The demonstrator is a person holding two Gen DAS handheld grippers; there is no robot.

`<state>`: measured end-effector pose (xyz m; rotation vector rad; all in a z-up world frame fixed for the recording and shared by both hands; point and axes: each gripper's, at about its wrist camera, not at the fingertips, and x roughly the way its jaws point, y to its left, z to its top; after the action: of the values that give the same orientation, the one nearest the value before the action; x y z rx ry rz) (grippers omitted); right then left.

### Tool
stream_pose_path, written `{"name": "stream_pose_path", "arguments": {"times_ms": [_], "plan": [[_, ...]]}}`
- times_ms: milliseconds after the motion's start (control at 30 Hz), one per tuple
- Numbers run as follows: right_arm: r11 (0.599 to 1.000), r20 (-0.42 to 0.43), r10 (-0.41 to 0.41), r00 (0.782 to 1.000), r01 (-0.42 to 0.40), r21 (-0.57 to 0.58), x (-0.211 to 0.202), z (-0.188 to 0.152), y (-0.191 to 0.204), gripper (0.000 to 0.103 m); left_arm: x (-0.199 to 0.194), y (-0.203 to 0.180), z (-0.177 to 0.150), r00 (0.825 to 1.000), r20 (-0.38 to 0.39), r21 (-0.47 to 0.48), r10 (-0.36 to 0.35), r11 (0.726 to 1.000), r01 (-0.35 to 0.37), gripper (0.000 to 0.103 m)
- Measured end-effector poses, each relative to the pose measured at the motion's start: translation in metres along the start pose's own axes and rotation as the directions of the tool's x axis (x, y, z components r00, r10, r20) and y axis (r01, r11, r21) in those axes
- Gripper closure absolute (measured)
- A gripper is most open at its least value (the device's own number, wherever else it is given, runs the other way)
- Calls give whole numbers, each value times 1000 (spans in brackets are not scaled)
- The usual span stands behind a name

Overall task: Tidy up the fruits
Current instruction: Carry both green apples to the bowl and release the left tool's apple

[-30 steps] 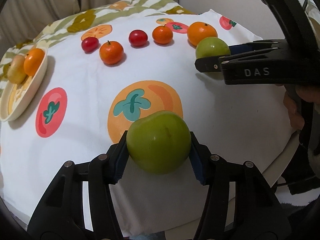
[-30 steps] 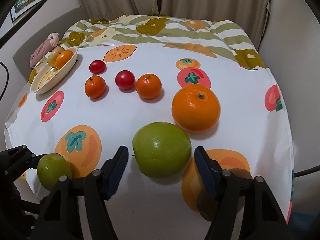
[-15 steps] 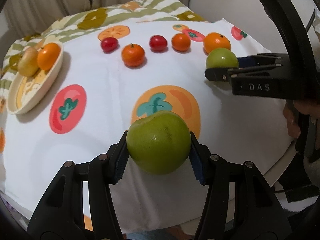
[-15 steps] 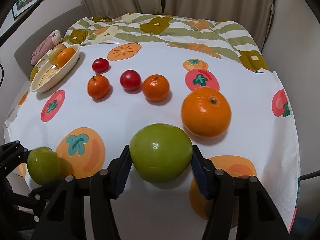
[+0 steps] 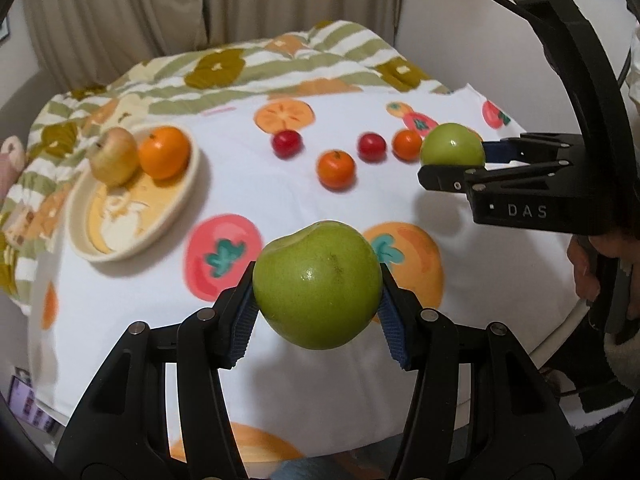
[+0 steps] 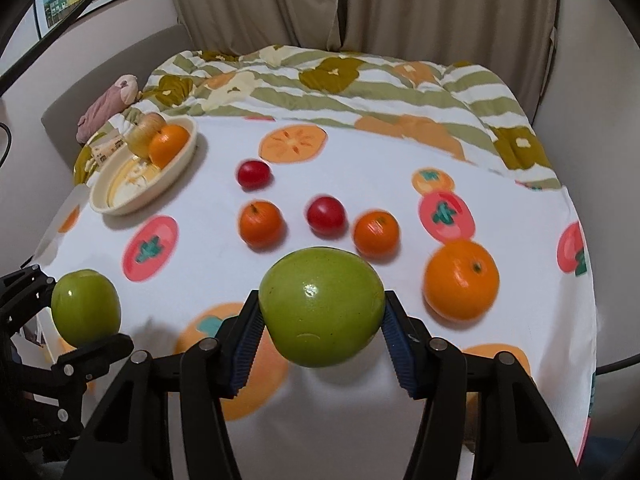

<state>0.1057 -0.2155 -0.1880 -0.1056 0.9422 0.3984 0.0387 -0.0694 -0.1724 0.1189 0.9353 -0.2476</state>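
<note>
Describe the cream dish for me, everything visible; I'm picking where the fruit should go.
The cream dish is shallow and round-rimmed, glossy like ceramic or plastic, with a faded yellow print inside. It sits tilted, its far edge propped on the bunched striped blanket, at the left of the fruit-print cloth. A yellowish apple and an orange touch at its far side; the rest is bare.
</note>
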Motion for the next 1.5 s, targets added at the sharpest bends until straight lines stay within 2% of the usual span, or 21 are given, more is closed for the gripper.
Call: {"name": "stream_pose_path", "arguments": {"times_ms": [233, 533, 867, 1000, 1200, 1500], "plan": [[1000, 33, 23, 999, -23, -6, -10, 24, 39, 50, -20, 46, 16, 1000, 28, -10, -1, 1000, 1, 44], [997, 51, 75, 996, -74, -11, 3, 52, 102, 50, -28, 118, 31, 998, 46, 16, 45, 999, -45, 44], [995, 50, 98, 994, -98, 4, 39, 89, 157, 50, -1, 206, 48, 996, 37, 40, 80, 996, -82, 44], [996, 39, 86, 995, -87, 13, 55, 99, 170, 50, 16, 229, 52, 996, 32, 65, 80, 995, -82, 44], [997, 7, 48, 999, -48, 55, 77, 106, 180, 50, 47, 251, 53, 999, -1, 92, 46, 995, -46, 44], [995, -19, 2, 1000, 0, 99, 86, 103, 188, 50, 74, 249, 52, 998, -34, 192, 43, 981, -35, 44]]}}
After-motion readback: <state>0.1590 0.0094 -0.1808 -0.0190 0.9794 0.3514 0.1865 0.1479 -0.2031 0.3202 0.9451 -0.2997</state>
